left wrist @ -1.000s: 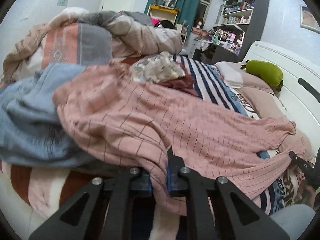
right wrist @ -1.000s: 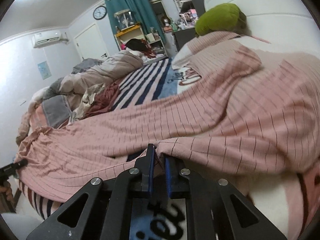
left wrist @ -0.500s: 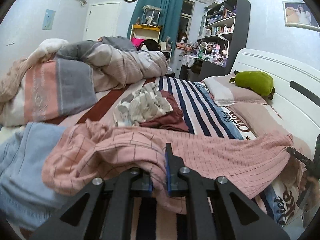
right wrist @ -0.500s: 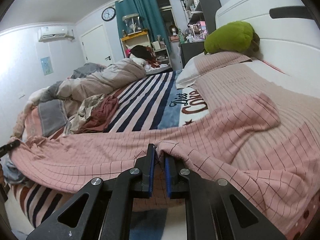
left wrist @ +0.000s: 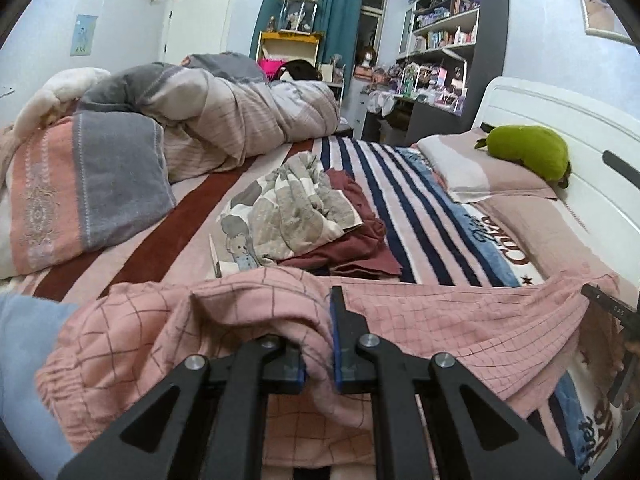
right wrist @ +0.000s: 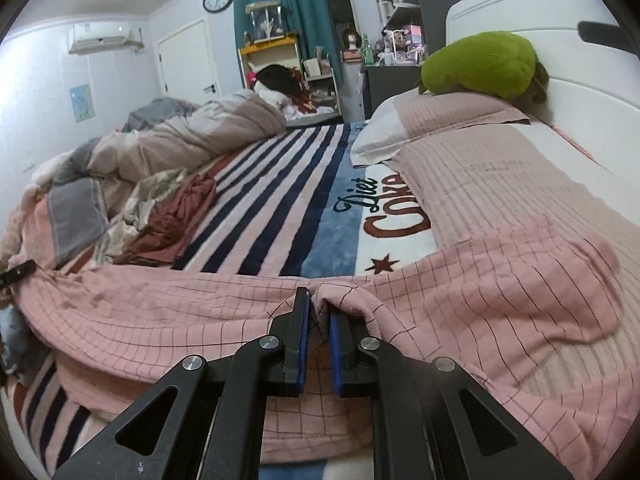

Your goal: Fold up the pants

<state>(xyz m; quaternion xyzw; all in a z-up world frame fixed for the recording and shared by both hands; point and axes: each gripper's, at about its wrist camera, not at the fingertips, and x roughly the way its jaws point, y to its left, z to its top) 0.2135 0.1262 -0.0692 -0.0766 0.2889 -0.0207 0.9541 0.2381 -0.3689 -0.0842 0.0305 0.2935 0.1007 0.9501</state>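
We've got both grippers pinching the pink checked pants [left wrist: 440,320], which lie stretched across the near edge of the bed, on the striped blanket [right wrist: 280,184]. Left gripper [left wrist: 318,336] is closed narrow on a bunched fold near what looks like the elastic waistband end; right gripper [right wrist: 318,320] is closed narrow on a raised ridge of fabric further along, toward the headboard side. In the left wrist view the other gripper's tip shows at the far right edge.

Progress: early, we'd say. The pants are spread lengthwise but still rumpled, waistband end bunched up, the far end draped over the pillow [right wrist: 440,120] area. No clean crease or stacked layers visible, so the actual folds look mostly still to do. Whether the legs are already laid one over the other we can't tell, the cloth overlaps too messily near the lens.

Materials: pants are thin soft knit, pink with a dark thin grid, limp, wrinkles easily, gathered elastic at one end. Blanket is plush, fleecy, navy and white stripes with lettering. A crumpled clothes pile [left wrist: 304,208] sits mid-bed, well apart from the pants. Green plush toy [right wrist: 480,64] on the pillow.
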